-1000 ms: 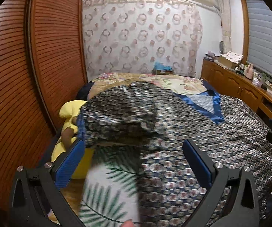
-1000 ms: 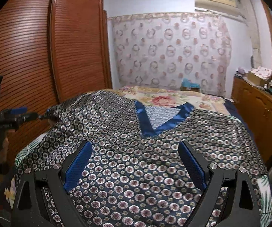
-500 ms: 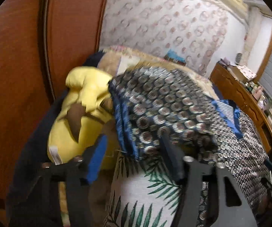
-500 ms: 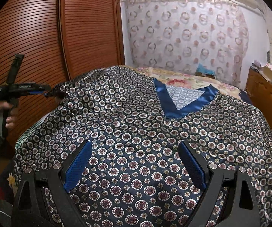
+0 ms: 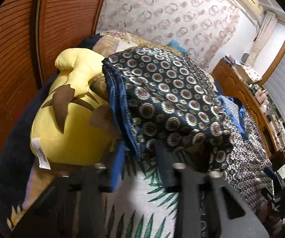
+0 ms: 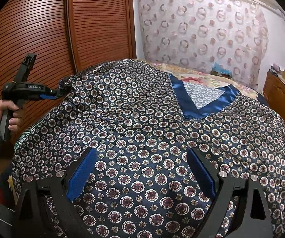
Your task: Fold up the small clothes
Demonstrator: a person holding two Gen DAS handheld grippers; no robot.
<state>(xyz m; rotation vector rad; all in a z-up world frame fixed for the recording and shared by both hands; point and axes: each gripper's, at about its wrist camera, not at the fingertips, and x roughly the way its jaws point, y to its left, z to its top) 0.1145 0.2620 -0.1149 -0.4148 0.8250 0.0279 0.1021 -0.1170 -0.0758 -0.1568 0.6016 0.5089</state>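
A dark blue patterned top [image 6: 142, 130], covered in small round medallions and edged with a bright blue satin V-neck [image 6: 201, 107], is lying spread across the bed [image 6: 201, 77], its front facing up. The person's left hand [image 6: 7, 113] is gripping the handle of the left tongs [image 6: 60, 91] out at the far left edge of the garment, and those tongs have just been closing on the sleeve end [image 5: 142, 150]; from the right wrist view the cloth is bunching up at their tips, so they are clamped on it. In the left wrist view that folded sleeve is draping over the tongs' fingers, with its blue hem showing.

The right tongs [image 6: 140, 176] are hanging over the lower middle of the top with their blue pads [image 6: 81, 176] standing wide apart; whether they are touching the fabric I cannot tell.

Just beside the sleeve a yellow plush toy [image 5: 69, 123] with brown markings is lying against the edge of the bed, a white tag on it. A leaf-print sheet [image 5: 148, 194] is showing beneath the garment. Brown slatted wardrobe doors [image 6: 63, 29] are standing along the left, and a curtain with ring patterns [image 6: 201, 29] is hanging behind the bed.
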